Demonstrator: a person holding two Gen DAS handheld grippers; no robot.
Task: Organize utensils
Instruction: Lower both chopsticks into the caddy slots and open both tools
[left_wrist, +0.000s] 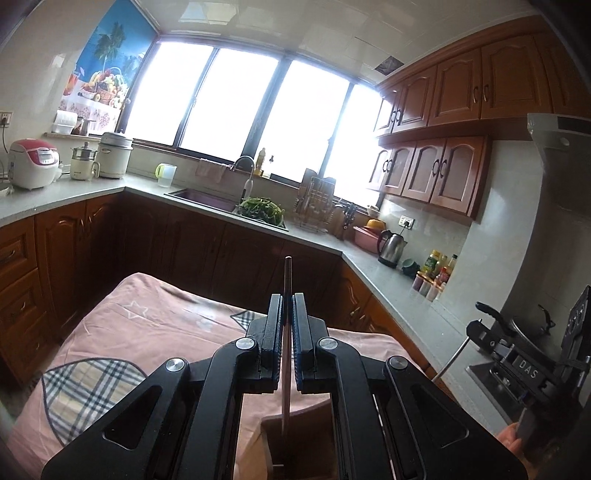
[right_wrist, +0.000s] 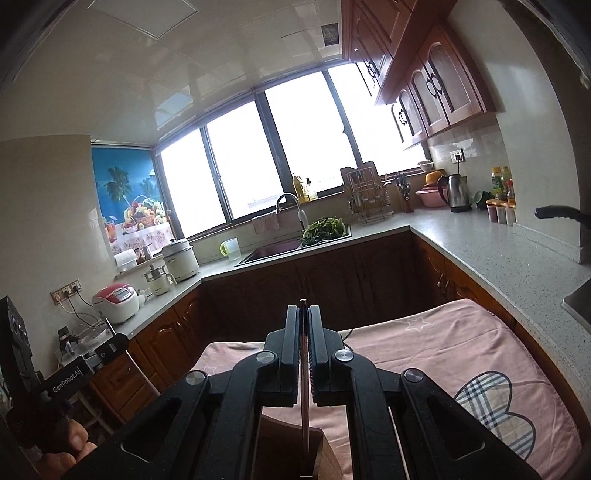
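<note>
Chopsticks: your left gripper (left_wrist: 287, 306) clamps one brown chopstick (left_wrist: 287, 273), your right gripper (right_wrist: 304, 317) another chopstick (right_wrist: 303, 369), both above the near wooden holder (right_wrist: 325, 454) on the pink cloth (right_wrist: 443, 343).

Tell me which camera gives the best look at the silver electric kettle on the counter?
The right wrist view: the electric kettle stands upright there, unobstructed, with its black handle and base clearly outlined beside the pink basin. The left wrist view also shows it, but tilted and a bit darker.
</note>
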